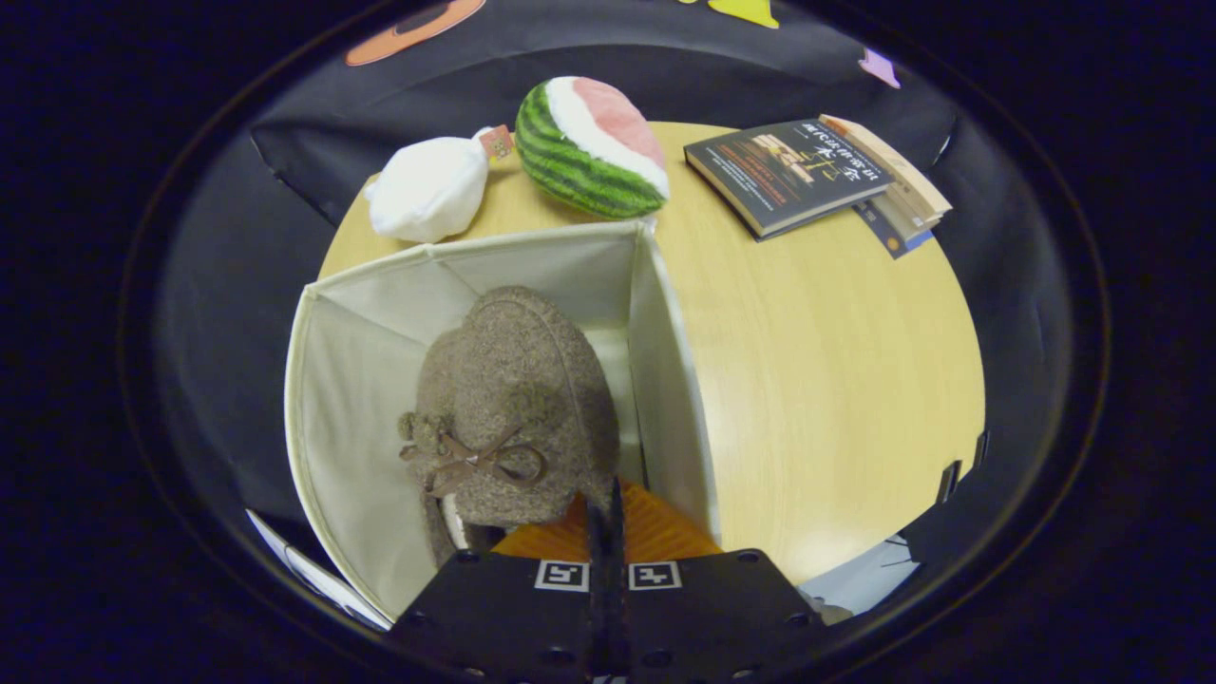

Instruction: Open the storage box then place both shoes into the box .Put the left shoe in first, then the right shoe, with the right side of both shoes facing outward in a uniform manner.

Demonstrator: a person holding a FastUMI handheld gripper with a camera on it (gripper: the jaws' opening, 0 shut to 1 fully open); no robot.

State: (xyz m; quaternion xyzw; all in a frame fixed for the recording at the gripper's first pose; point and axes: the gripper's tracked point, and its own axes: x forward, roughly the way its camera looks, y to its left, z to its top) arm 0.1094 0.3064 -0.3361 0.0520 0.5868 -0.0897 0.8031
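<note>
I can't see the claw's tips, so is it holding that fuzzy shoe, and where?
Seemingly yes: the claw is closed on the back edge of the brown fuzzy shoe, hanging it inside the open box.

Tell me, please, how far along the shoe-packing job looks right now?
The storage box stands open. One brown shoe hangs over it, the closed gripper apparently pinching its heel edge, not yet set down. Whether another shoe already lies inside is hidden.

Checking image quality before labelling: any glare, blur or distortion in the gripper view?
Gripper view: strong fisheye bending of the table edge and storage box walls; soft, even light, no harsh glare; shoe sharp; books slightly softer; tool fingers appear pressed together by the shoe's heel.
</note>
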